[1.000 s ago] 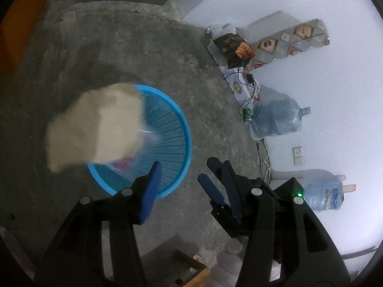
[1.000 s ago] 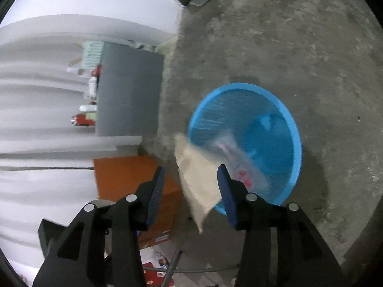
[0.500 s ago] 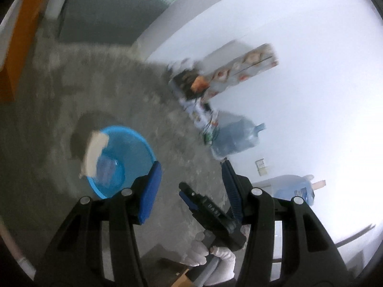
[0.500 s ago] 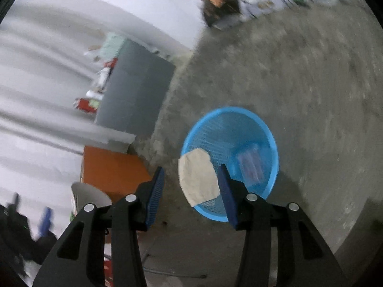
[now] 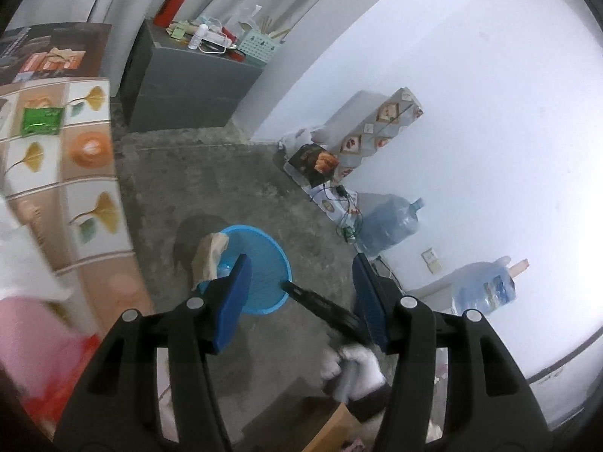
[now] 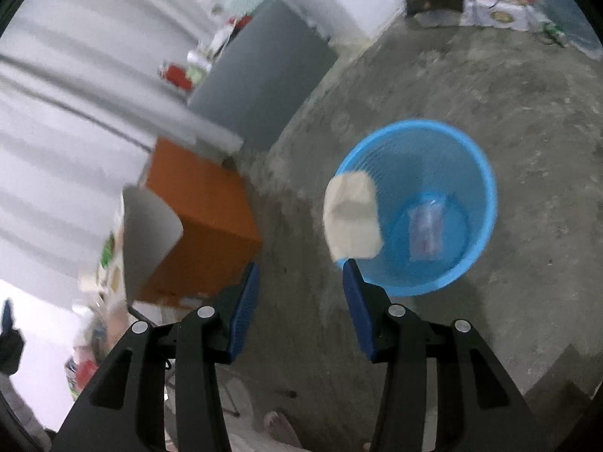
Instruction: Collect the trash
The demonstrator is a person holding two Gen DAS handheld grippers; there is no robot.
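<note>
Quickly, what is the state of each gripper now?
Left gripper: open, jaws have just been opening, nothing between them.
Right gripper: open, holding nothing.

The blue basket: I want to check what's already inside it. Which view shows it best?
The right wrist view: the basket is seen from above, a clear wrapper on its bottom. In the left wrist view, the left gripper partly hides it.

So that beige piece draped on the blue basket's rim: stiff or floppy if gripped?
Probably floppy: the beige piece bends over the basket rim. Likely light, since the basket stands untipped. It may slide off if nudged.
</note>
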